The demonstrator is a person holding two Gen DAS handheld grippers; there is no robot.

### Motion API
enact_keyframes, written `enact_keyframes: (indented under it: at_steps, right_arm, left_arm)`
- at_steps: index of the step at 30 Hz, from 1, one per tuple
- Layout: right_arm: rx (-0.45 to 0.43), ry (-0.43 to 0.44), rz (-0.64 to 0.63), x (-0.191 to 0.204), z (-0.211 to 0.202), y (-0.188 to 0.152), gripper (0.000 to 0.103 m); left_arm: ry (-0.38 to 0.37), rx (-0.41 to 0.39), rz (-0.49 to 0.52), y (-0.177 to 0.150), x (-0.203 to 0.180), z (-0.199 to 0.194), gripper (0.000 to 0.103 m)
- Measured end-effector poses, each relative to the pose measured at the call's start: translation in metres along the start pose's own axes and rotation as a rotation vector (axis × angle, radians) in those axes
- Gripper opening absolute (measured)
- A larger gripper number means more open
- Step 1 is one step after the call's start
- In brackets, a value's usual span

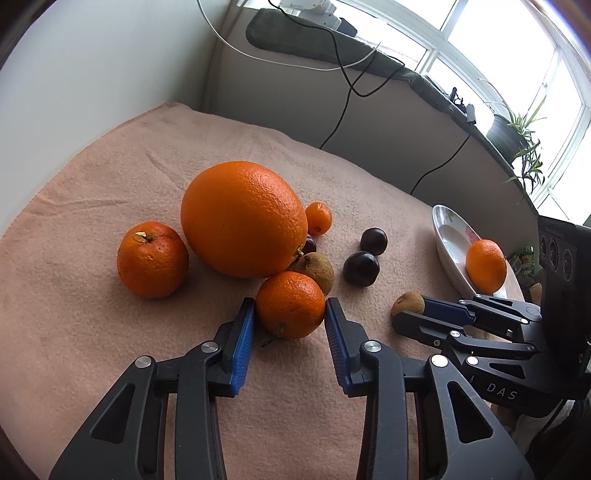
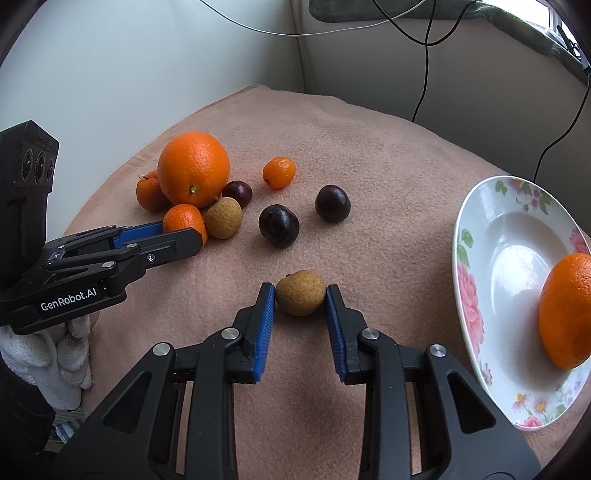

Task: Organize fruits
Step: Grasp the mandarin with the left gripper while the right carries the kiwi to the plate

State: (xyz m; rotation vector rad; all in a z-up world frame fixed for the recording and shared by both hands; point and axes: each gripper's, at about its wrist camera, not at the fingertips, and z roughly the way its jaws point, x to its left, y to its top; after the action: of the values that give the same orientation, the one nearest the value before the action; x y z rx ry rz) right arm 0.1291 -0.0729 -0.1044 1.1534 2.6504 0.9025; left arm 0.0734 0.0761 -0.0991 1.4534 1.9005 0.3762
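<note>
Blue pads of my right gripper clamp the brown fruit dead centre, my left gripper pinching the small orange.

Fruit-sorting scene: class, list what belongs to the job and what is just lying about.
Job: big orange, mandarins, brown fruits, dark plums, floral plate, both grippers.
Lying about: cables, potted plant.

I see a table under a peach-pink cloth, pushed into a corner of plain white wall. To my right a sill, covered with a dark grey mat, runs below a white-framed window that lets in bright daylight. A potted plant stands on the sill. Black cables and a white one hang down the wall.
</note>
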Motion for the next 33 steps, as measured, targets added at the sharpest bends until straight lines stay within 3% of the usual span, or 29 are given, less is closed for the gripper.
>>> enact_keyframes:
  at_steps: [17, 33]
  right_arm:
    - [-0.052, 0.023, 0.047, -0.004, -0.034, -0.016, 0.029]
    - [-0.144, -0.004, 0.096, -0.024, -0.089, -0.031, 0.029]
  left_arm:
    - [-0.011, -0.026, -0.001, -0.002, -0.007, -0.010, 0.035]
    - [-0.079, -0.055, 0.060, 0.003, -0.047, -0.020, 0.035]
